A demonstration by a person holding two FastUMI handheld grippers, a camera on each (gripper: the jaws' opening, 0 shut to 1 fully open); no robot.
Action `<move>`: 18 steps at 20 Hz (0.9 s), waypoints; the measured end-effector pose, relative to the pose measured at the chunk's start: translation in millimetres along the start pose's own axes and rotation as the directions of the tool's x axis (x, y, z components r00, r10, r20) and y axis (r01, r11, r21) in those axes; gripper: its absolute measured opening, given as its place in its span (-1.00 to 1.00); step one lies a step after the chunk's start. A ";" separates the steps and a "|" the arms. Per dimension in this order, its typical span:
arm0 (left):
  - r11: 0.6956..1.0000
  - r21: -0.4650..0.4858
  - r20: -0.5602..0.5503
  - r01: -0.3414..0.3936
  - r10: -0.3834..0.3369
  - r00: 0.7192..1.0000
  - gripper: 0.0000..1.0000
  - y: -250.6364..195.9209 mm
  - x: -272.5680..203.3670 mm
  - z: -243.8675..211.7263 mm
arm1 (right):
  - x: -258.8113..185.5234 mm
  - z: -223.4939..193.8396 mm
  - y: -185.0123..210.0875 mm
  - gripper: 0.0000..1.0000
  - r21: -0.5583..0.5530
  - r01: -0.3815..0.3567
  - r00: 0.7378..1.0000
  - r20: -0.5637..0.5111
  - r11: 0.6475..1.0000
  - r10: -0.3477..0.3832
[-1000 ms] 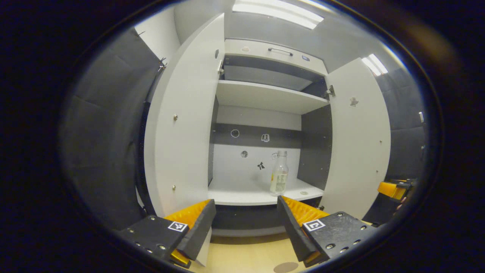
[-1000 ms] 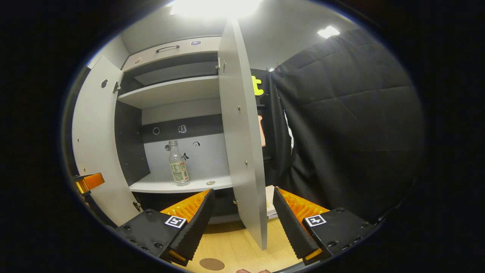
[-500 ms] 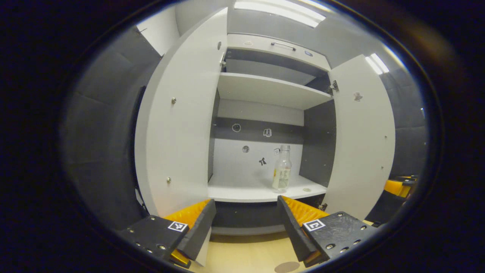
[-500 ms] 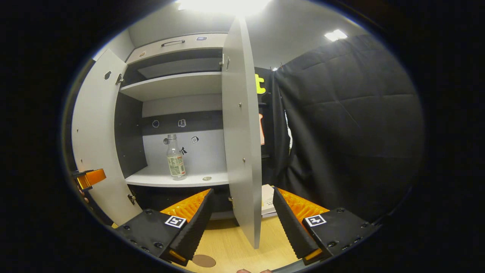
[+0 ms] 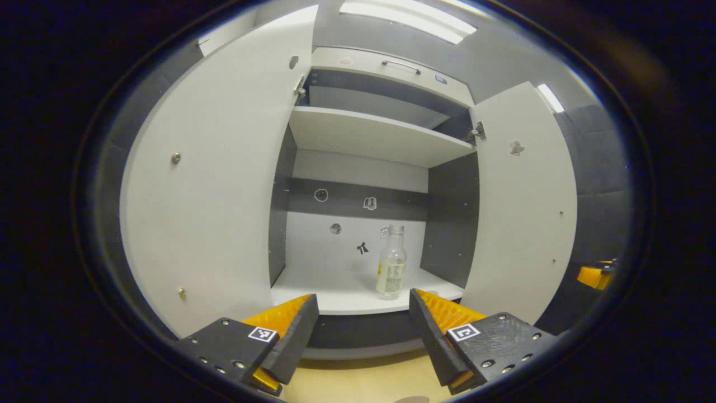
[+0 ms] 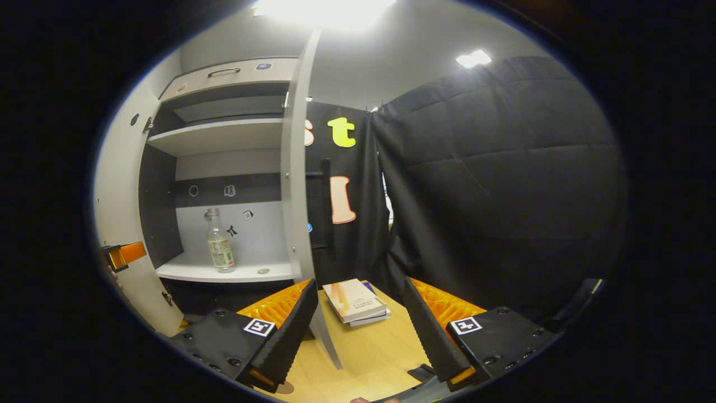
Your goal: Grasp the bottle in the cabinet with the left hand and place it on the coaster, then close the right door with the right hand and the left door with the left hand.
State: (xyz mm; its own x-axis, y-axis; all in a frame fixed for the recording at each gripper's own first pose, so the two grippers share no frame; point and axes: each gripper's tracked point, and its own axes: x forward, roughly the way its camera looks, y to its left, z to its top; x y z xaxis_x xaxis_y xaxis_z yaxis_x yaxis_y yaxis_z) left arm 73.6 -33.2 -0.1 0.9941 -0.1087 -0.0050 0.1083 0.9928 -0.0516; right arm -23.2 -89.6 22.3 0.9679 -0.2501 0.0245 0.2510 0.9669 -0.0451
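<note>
A clear bottle [image 5: 391,260] with a pale label stands upright on the cabinet's lower shelf [image 5: 335,294], toward its right side. Both doors stand open: the left door [image 5: 207,184] and the right door [image 5: 520,207]. My left gripper [image 5: 363,330] is open and empty, in front of the shelf's edge and short of the bottle. In the right gripper view the bottle [image 6: 219,249] shows inside the cabinet, and the right door [image 6: 296,184] is seen edge-on. My right gripper [image 6: 358,330] is open and empty over the wooden table. A sliver of the brown coaster [image 6: 285,387] peeks out below its left finger.
A stack of books [image 6: 353,301] lies on the wooden table [image 6: 369,358] right of the cabinet. A small round disc [image 6: 262,271] rests on the lower shelf. An upper shelf [image 5: 375,134] spans the cabinet. The left gripper [image 6: 124,256] shows by the left door; the right gripper [image 5: 596,275] beyond the right door.
My left gripper has drawn closer to the cabinet, beside the left door. My right gripper has swung right, so the right door now looks edge-on and the books have come into view.
</note>
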 end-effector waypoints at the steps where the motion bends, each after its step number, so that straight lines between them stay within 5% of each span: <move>1: 1.000 0.000 0.002 0.012 -0.012 1.000 0.89 -6.1 8.0 3.6 | 2.5 3.6 -11.1 0.83 0.003 0.026 1.000 0.010 1.000 -0.026; 9: 0.999 0.041 0.006 0.030 -0.031 1.000 1.00 -35.7 98.0 30.4 | 36.1 12.5 -92.8 0.94 0.064 0.173 0.984 0.040 0.983 -0.176; 10: 0.998 0.048 0.005 0.027 -0.027 1.000 0.89 -36.1 110.6 32.2 | 38.6 10.2 -98.5 0.94 0.071 0.182 0.982 0.039 0.981 -0.185; 18: 0.999 0.029 0.000 -0.014 0.014 1.000 0.89 -33.0 195.5 28.8 | 78.0 0.8 -125.4 0.95 0.091 0.194 0.980 0.015 0.977 -0.196</move>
State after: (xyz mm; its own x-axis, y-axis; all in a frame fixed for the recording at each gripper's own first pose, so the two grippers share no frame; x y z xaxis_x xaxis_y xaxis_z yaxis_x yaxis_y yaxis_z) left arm 264.7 -85.7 29.4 0.9955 -0.0947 -0.0060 0.0946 0.9953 -0.0230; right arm 20.8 -230.3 30.7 0.8995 -0.4343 0.0479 0.4319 0.9004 0.0520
